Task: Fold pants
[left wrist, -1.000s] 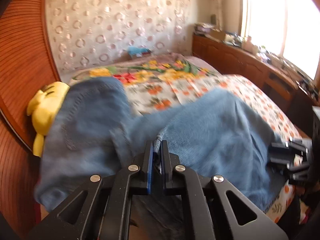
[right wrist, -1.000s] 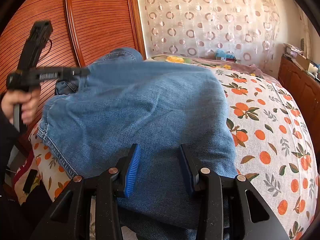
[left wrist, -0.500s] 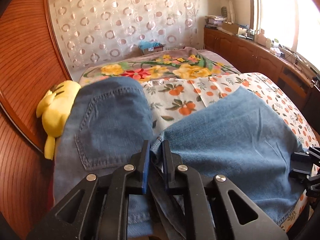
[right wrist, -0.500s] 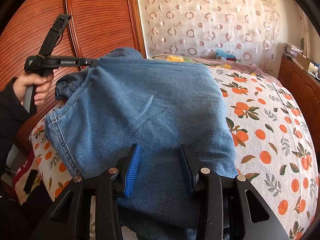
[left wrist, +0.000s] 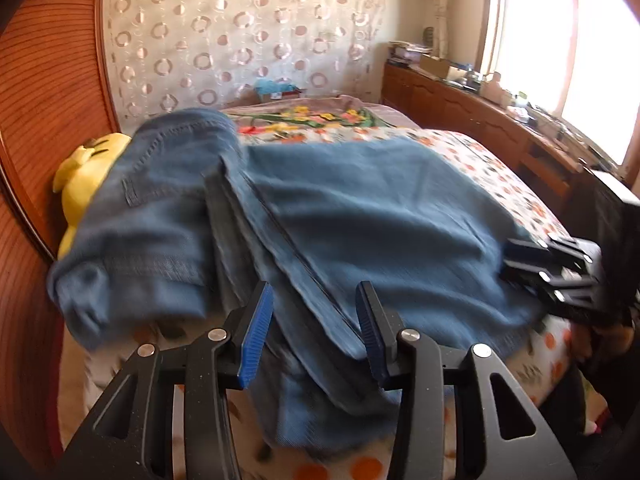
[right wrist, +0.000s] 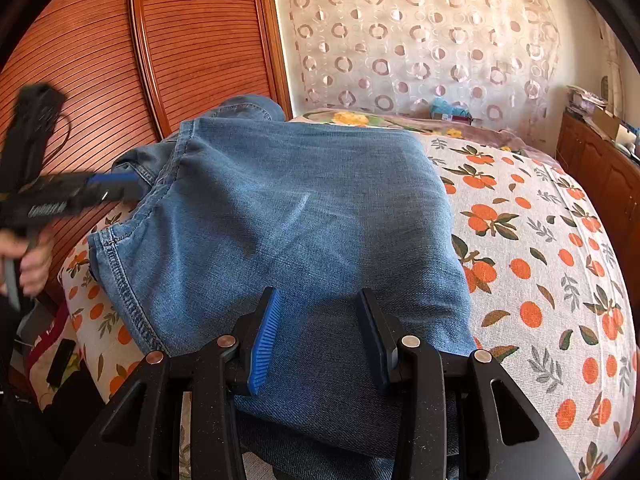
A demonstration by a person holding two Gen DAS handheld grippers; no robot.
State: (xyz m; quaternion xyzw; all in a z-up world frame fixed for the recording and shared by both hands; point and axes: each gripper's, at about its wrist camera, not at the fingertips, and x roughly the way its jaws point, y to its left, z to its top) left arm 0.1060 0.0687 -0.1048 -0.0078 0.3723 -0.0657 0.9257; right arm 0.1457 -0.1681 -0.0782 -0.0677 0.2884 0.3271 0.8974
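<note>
Our left gripper [left wrist: 314, 320] fills the bottom of the left wrist view, its jaws standing apart after just opening, with a fold of the blue jeans [left wrist: 360, 216] lying between the blue pads [left wrist: 256, 336] but pressed by neither. In this blurred view we see the jeans spread across the middle of the frame on the bed [left wrist: 500, 172], whose cover is printed with oranges. At the left edge a yellow plush toy [left wrist: 80, 176] sits against the wooden panel [left wrist: 44, 92], partly under the denim. At the right edge we see the right gripper [left wrist: 548, 276], black, touching the far side of the jeans. A window [left wrist: 560, 40] glares in the upper right above a wooden cabinet [left wrist: 480, 120]. In the right wrist view our right gripper [right wrist: 320, 336] sits at the bottom centre with its jaws parted halfway over the folded denim; we cannot tell whether the pads grip it. Here the jeans [right wrist: 300, 220] cover the centre of the frame, hem stitching toward the lower left. At the left edge a hand [right wrist: 32, 260] holds the left gripper [right wrist: 108, 184], blurred, beside the waist end of the jeans.
</note>
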